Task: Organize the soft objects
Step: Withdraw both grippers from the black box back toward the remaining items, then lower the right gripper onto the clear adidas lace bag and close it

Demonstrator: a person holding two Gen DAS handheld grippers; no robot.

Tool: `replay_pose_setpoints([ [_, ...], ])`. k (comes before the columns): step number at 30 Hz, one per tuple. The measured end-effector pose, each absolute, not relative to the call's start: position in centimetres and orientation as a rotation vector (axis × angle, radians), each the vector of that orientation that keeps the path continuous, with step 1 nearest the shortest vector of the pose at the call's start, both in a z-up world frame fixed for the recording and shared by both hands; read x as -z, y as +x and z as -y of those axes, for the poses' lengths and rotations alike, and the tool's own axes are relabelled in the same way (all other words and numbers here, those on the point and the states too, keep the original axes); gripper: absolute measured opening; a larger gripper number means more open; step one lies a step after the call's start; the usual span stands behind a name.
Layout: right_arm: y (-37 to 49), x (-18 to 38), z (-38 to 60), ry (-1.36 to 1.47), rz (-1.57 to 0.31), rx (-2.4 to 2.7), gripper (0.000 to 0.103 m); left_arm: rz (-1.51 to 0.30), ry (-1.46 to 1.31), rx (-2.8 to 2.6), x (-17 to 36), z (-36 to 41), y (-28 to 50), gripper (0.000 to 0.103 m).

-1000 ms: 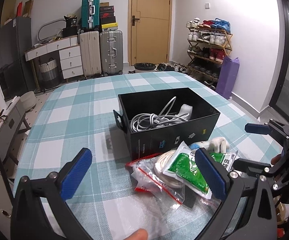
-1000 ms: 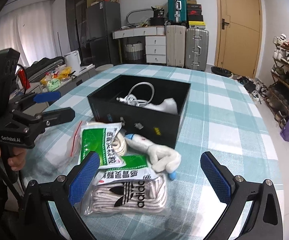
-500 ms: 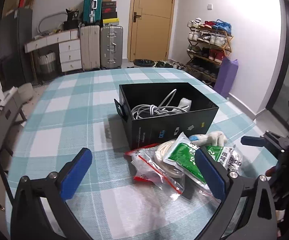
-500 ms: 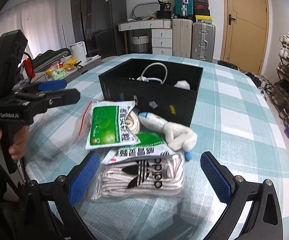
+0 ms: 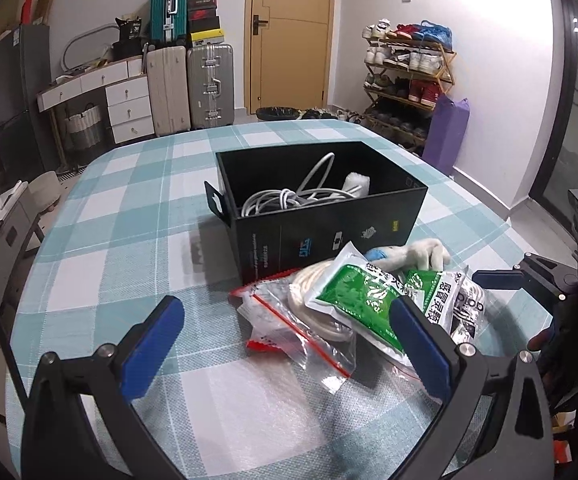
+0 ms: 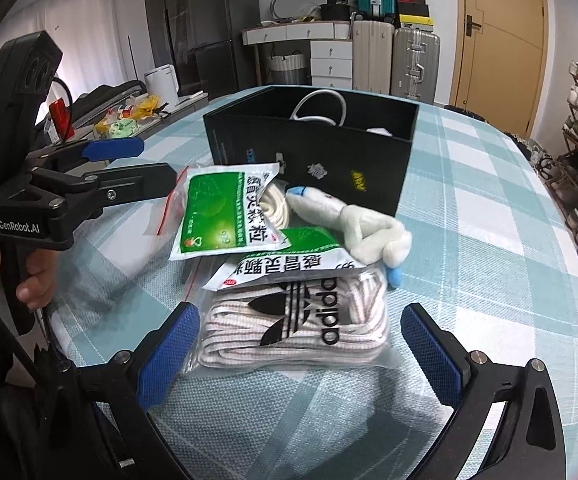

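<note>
A pile of soft things lies in front of a black box (image 5: 329, 220) (image 6: 321, 152) on the checked tablecloth. On top are two green-and-white sachets (image 6: 225, 212) (image 5: 353, 292), a white plush toy (image 6: 361, 224) (image 5: 417, 252) and a coil of white rope (image 5: 313, 304). Nearest my right gripper (image 6: 295, 346) is a clear bag of striped Adidas laces (image 6: 301, 324); the gripper stands open just before it. My left gripper (image 5: 285, 344) is open, empty, low over the table beside a clear zip bag (image 5: 289, 320). White cables (image 5: 289, 200) lie inside the box.
The table (image 5: 129, 216) has bare cloth left of the box and behind it. Suitcases (image 5: 209, 84), drawers and a door stand at the back; a shoe rack (image 5: 409, 76) and a purple bag are at the right. A hand (image 6: 29, 280) holds the left gripper's handle.
Both grippers have moved lower and nearer to the pile. The right one has closed in on the bag of laces. Both stay open; nothing was grasped.
</note>
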State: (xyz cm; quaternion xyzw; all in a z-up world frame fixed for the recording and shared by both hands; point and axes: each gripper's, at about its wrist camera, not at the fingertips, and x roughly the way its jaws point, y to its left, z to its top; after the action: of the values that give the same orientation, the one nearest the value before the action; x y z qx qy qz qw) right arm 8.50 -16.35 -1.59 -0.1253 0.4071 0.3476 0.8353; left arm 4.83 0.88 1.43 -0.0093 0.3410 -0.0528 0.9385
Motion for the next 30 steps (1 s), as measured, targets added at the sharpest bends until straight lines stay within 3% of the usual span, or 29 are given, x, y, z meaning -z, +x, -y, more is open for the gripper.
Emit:
replay_pose_setpoints([
  [30, 8.6, 2.9, 14.0, -0.39, -0.919, -0.774, 0.102, -0.711, -0.022, 0.113, -1.0, -1.1, 5.0, 0.103],
])
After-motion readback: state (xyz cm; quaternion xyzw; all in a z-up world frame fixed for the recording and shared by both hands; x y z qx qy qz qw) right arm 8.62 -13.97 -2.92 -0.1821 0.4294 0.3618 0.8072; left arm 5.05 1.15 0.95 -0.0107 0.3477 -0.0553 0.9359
